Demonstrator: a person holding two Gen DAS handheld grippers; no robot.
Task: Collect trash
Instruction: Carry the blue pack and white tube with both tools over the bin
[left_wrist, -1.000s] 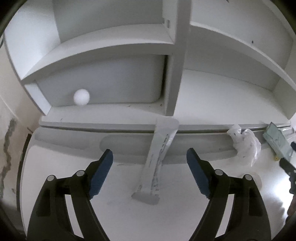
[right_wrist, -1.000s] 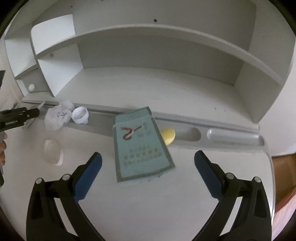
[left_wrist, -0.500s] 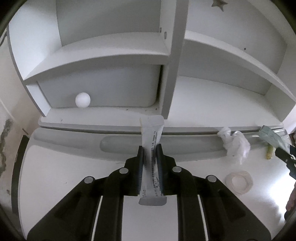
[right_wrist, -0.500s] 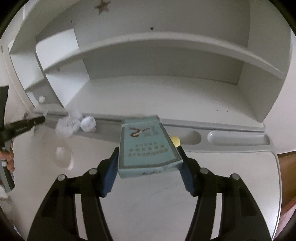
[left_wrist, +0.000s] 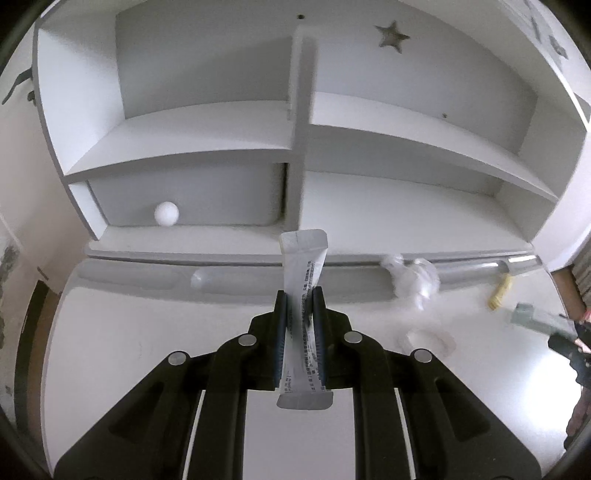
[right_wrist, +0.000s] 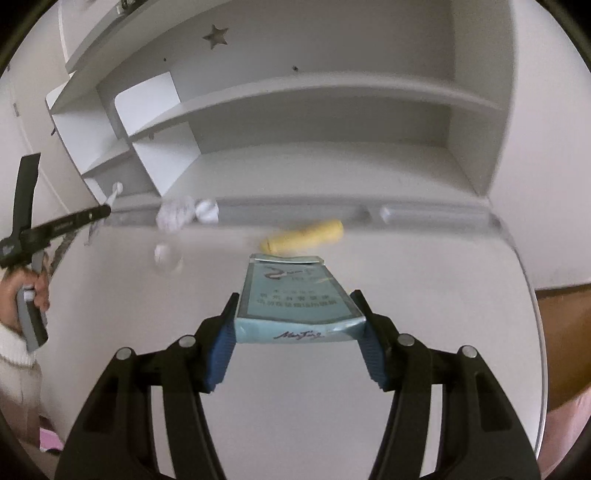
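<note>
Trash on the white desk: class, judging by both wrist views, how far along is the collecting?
Done: nothing visibly binned; no bin is in view. In hand: the left hand-held gripper is shut on a long white sachet, and the right hand-held gripper is shut on a blue carton. Left: crumpled plastic, a yellow wrapper and a clear ring remain on the desk.

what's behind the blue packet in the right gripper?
Right wrist view: just past the blue packet held by the right gripper lies a yellow piece on the desk, then the grooved ledge. The desk patch directly behind and beneath the packet is hidden.
</note>
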